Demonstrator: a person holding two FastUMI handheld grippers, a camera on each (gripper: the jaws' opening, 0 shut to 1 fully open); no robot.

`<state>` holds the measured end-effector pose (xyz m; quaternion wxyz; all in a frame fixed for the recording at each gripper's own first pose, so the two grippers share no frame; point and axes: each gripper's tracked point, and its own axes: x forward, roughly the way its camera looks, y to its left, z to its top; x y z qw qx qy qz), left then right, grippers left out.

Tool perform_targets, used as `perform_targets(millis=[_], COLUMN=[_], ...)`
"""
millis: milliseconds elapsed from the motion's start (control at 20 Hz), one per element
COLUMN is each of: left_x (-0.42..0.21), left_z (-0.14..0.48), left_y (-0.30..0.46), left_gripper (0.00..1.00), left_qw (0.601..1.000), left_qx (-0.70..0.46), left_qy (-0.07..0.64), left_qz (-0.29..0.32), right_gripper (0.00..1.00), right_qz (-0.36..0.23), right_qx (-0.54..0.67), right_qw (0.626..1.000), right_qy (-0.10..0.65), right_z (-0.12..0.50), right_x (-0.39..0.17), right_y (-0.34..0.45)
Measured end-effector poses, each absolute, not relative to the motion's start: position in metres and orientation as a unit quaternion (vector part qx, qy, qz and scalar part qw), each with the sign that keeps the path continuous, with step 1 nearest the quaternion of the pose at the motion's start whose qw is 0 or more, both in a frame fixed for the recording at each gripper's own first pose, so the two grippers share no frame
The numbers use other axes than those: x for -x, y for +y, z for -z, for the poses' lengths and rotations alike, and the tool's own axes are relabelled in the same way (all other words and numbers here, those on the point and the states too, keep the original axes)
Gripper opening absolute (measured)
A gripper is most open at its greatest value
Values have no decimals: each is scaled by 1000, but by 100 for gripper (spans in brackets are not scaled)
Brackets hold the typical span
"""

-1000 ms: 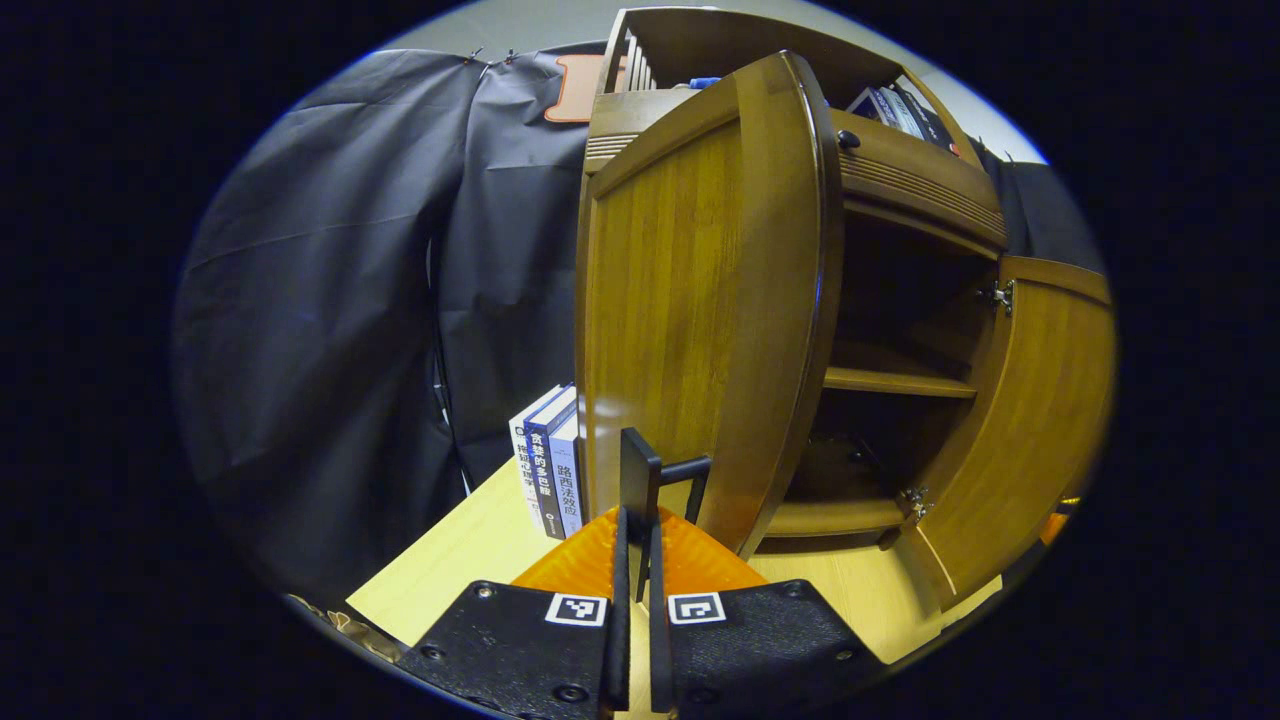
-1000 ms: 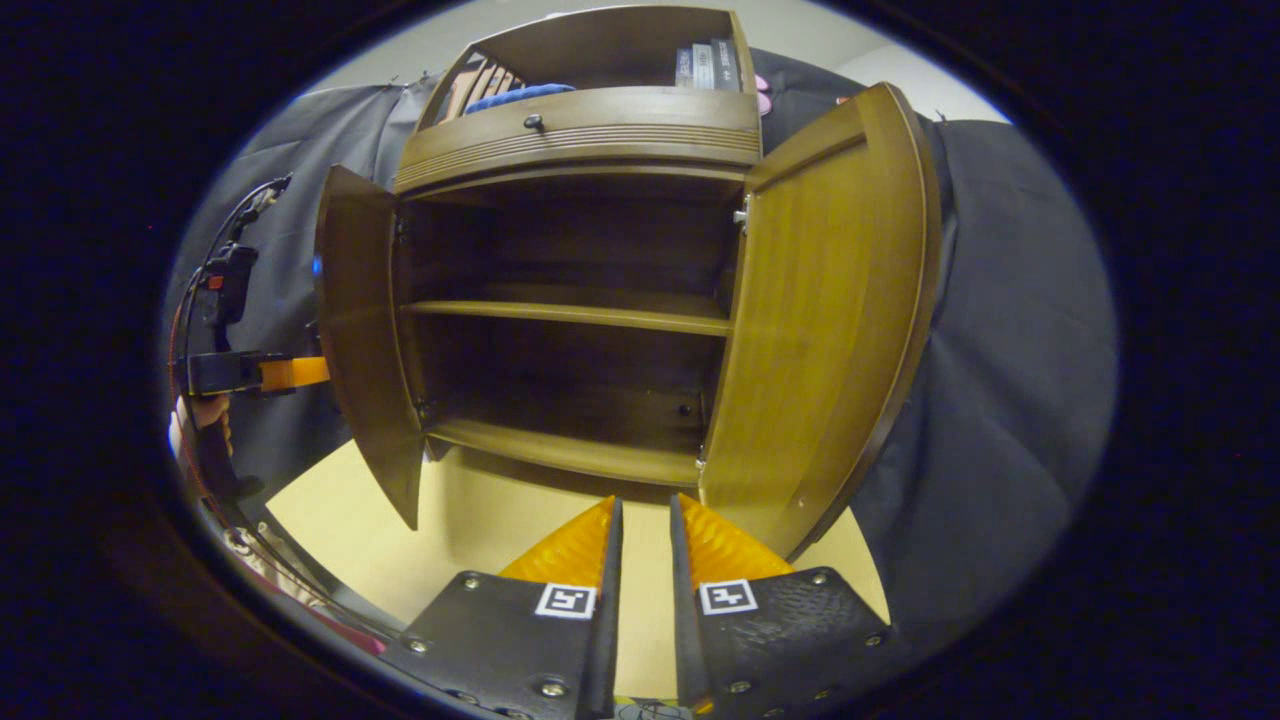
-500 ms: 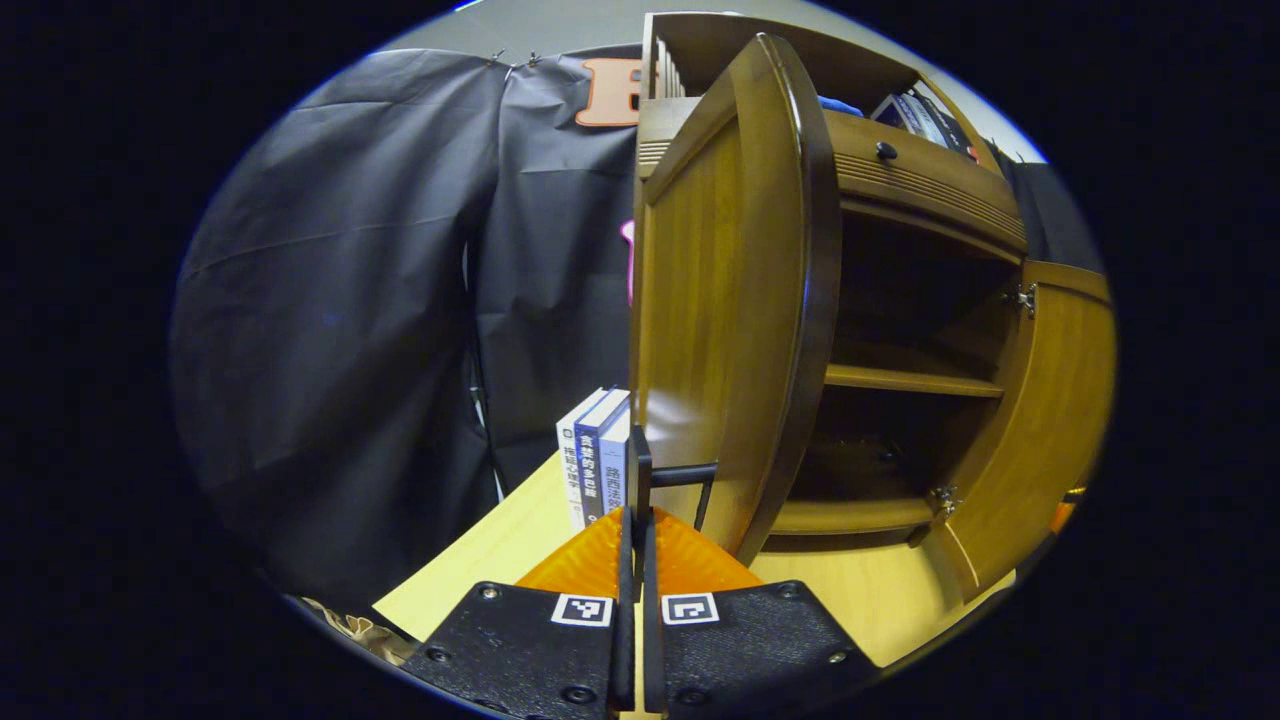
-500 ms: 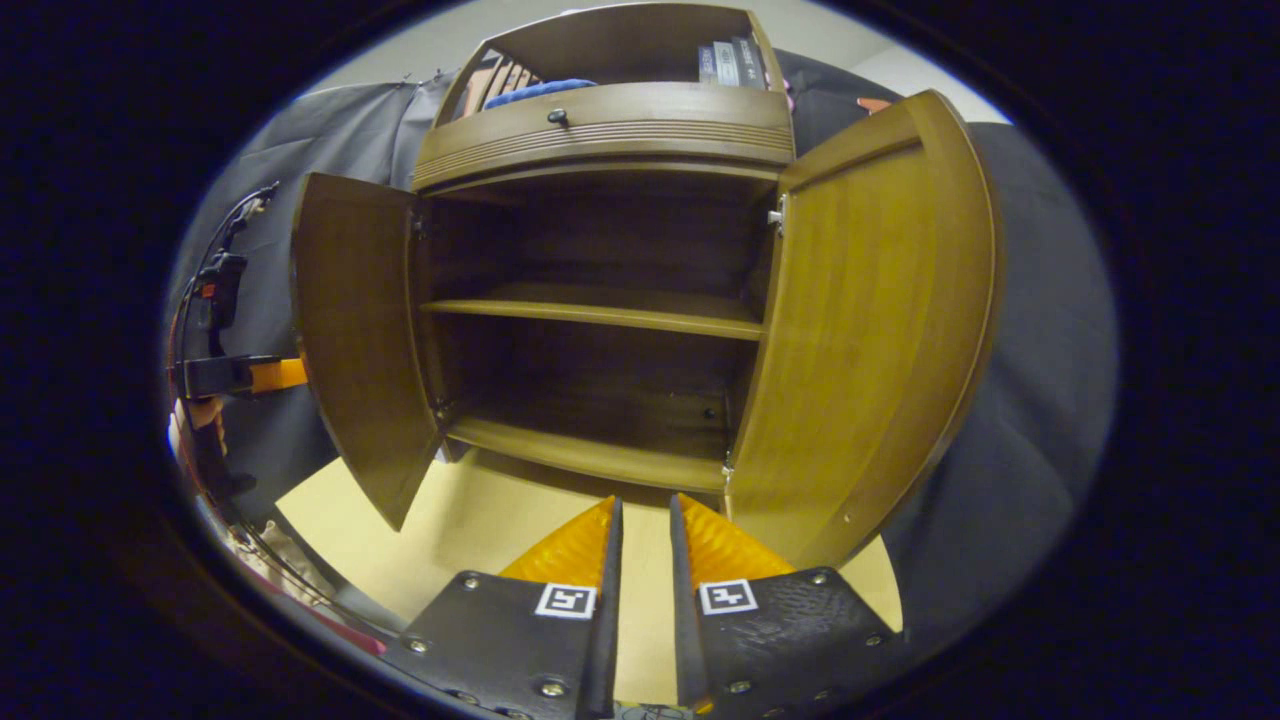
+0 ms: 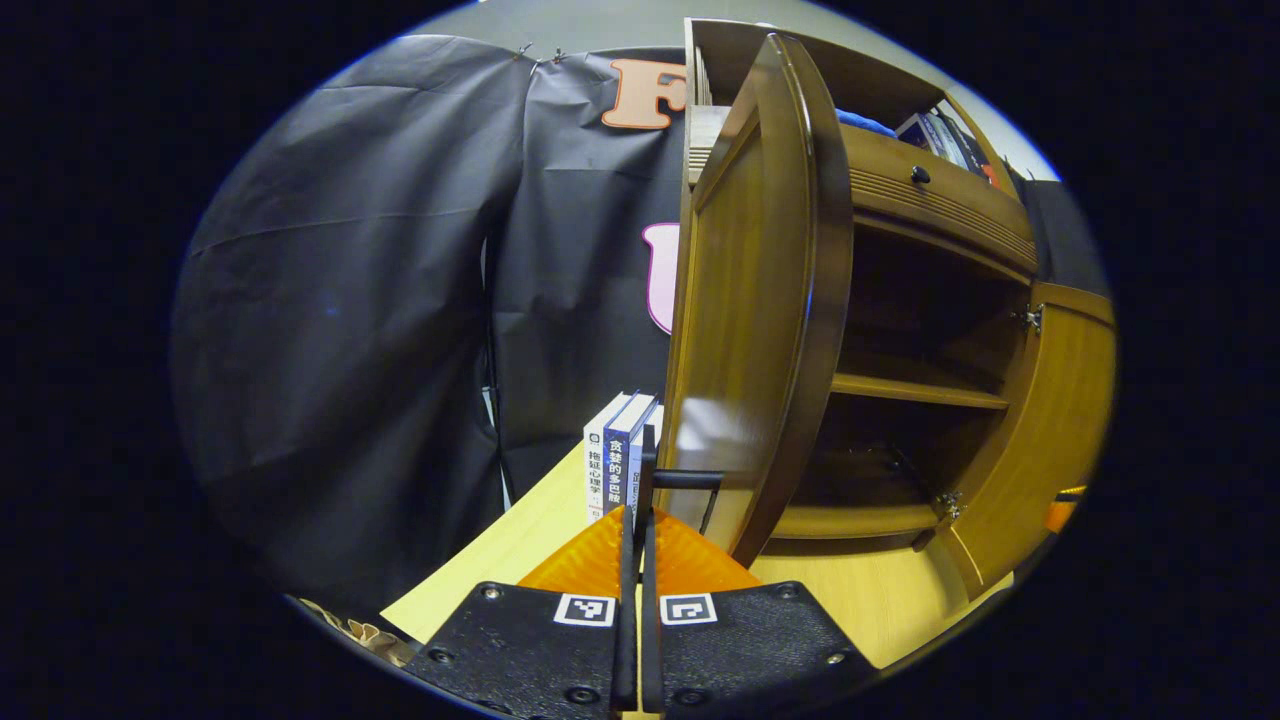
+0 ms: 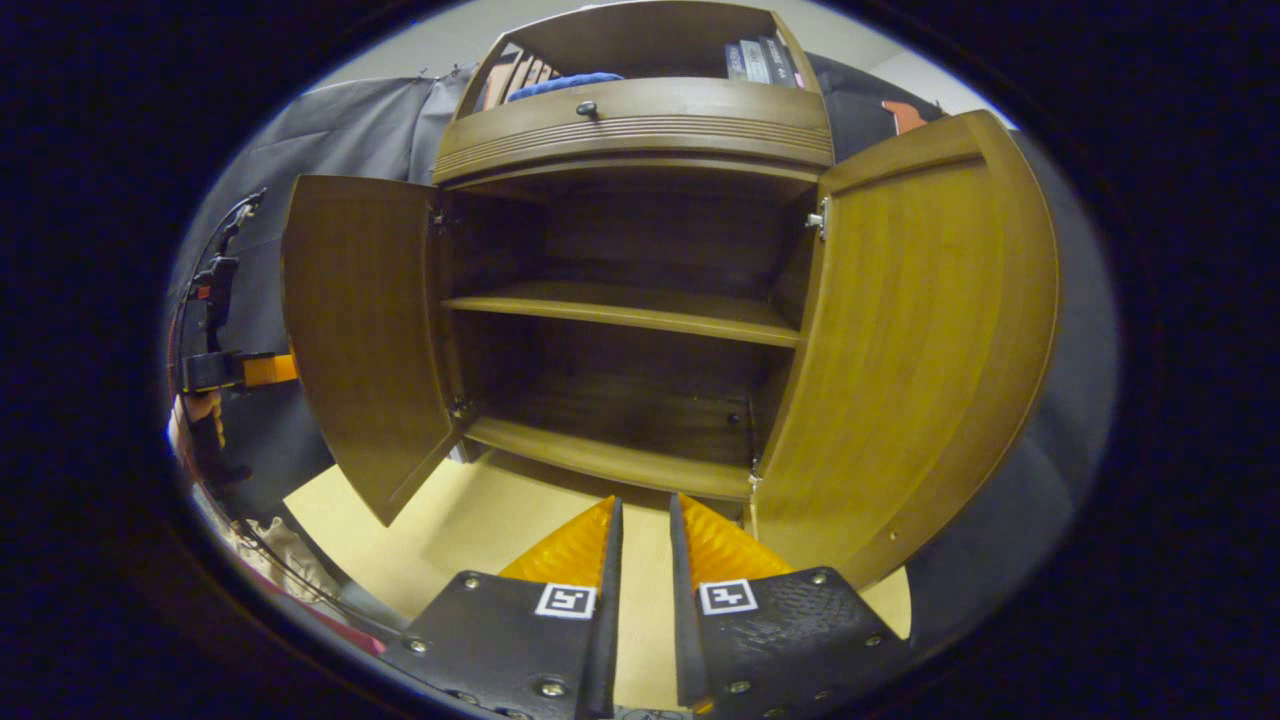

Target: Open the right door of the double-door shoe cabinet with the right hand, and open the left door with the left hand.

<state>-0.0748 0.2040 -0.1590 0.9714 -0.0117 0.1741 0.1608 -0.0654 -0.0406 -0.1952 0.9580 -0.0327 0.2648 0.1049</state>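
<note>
With both doors swung wide, the shoe cabinet (image 6: 640, 300) stands on the pale bench (image 6: 470, 525) as my landmark for everything below.

Left of the cabinet, in the right gripper view, I see my left gripper (image 6: 262, 370) beside the outer face of the left door (image 6: 365, 330), with a hand (image 6: 195, 410) behind it. In the left gripper view that same gripper (image 5: 637, 520) has its jaws pressed together around the thin dark handle (image 5: 648, 470) that stands out from the left door (image 5: 750, 300); the door is seen nearly edge-on and angled well away from the cabinet front. Three upright books (image 5: 615, 460) stand on the bench (image 5: 520, 540) just left of the cabinet, behind the door.

At the cabinet's middle, I see one shelf (image 6: 625, 310) crossing the dark interior and a floor board (image 6: 610, 455) below it. Above the opening sits a drawer with a small knob (image 6: 587, 108), and books (image 6: 755, 60) and a blue item (image 6: 560, 85) rest in the top compartment.

Right of the cabinet opening, the right door (image 6: 920, 340) hangs fully open on its hinges. My right gripper (image 6: 645, 530) hovers in front of the cabinet's lower edge, above the bench, jaws slightly parted and holding nothing.
</note>
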Motion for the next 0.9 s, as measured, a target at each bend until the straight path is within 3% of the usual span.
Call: perform_targets(millis=[450,500,650,900], left_x=[81,80,90,112], left_z=[164,163,164,168], left_y=[213,218,227,252], left_gripper=[4,0,4,1], left_qw=[971,972,970,960], left_qx=[-39,-44,-38,-52], left_qy=[202,197,201,218], left_qz=[-122,-121,-133,-168], right_gripper=[24,24,23,24], right_qz=[-143,-147,-155,-168], right_qx=[35,36,37,35], right_qw=[952,952,950,948], right_qy=[267,268,268,268], right_z=[202,203,204,207], right_x=[55,54,51,44], right_y=[-1,3,11,25])
